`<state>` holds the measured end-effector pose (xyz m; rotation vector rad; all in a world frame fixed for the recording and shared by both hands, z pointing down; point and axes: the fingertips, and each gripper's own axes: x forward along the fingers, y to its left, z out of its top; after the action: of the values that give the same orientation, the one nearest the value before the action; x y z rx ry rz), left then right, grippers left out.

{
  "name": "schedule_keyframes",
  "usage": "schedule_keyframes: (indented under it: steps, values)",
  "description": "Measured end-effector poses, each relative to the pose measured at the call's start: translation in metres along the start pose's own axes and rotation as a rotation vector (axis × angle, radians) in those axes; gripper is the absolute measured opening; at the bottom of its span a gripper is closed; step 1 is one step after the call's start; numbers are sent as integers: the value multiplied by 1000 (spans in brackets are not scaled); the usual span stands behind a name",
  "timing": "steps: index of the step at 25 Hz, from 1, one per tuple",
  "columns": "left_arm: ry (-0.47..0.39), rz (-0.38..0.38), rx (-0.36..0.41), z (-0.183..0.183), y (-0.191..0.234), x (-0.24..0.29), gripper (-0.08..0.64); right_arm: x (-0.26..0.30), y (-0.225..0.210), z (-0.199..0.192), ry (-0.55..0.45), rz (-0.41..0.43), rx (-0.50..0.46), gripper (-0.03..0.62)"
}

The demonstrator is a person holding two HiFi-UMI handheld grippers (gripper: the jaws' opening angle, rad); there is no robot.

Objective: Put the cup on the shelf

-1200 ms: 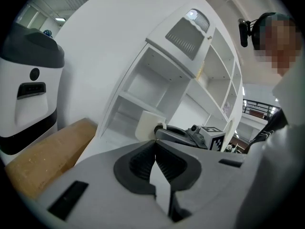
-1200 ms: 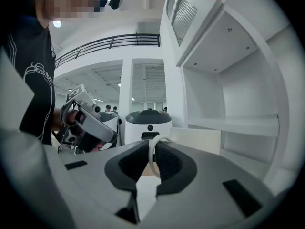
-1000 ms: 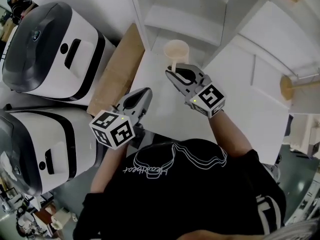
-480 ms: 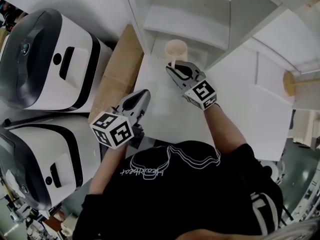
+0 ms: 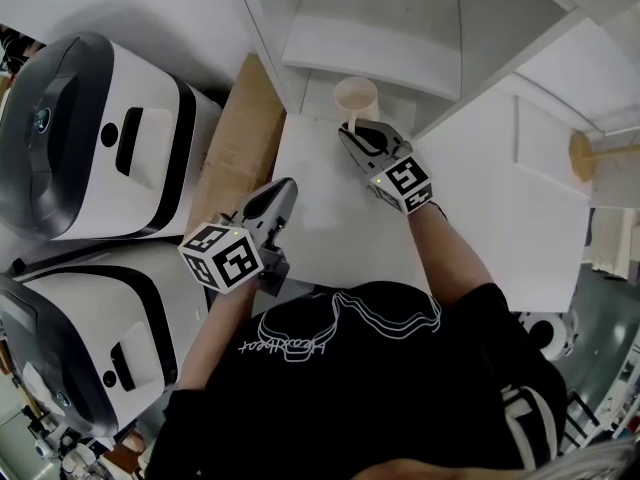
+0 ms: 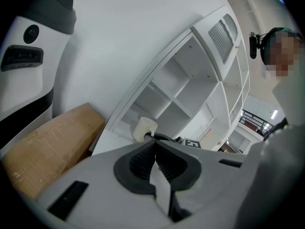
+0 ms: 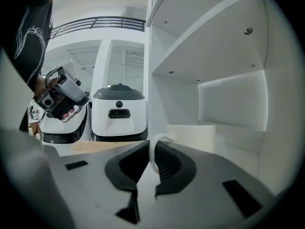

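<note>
A cream cup (image 5: 356,98) stands upright at the mouth of the white shelf's (image 5: 370,38) lowest compartment. My right gripper (image 5: 352,133) holds it by the handle. In the right gripper view the thin handle loop (image 7: 153,149) sits between the dark pads, the jaws are closing on it, and the cup's body (image 7: 190,135) lies just beyond them. My left gripper (image 5: 285,186) hovers over the white table (image 5: 320,208), shut and empty, short of the cup. Its own view shows its jaws (image 6: 155,144) meeting, with the cup (image 6: 144,128) ahead.
Two white-and-black machines (image 5: 90,138) (image 5: 90,318) stand to the left. A brown cardboard box (image 5: 235,148) lies between them and the shelf's side wall. A round wooden piece (image 5: 580,153) sits at the far right. The shelf has further open compartments above (image 7: 209,42).
The right gripper and the cup have edged slightly further toward the shelf opening. The left gripper has stayed about where it was.
</note>
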<state>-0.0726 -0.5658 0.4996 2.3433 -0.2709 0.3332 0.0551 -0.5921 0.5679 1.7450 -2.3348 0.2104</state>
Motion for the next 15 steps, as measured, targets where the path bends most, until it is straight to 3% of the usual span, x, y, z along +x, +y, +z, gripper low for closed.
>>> schedule_keyframes:
  steps: [15]
  values:
    - [34,-19,25,-4,0,6,3,0,-36,-22,89,-182,150,44]
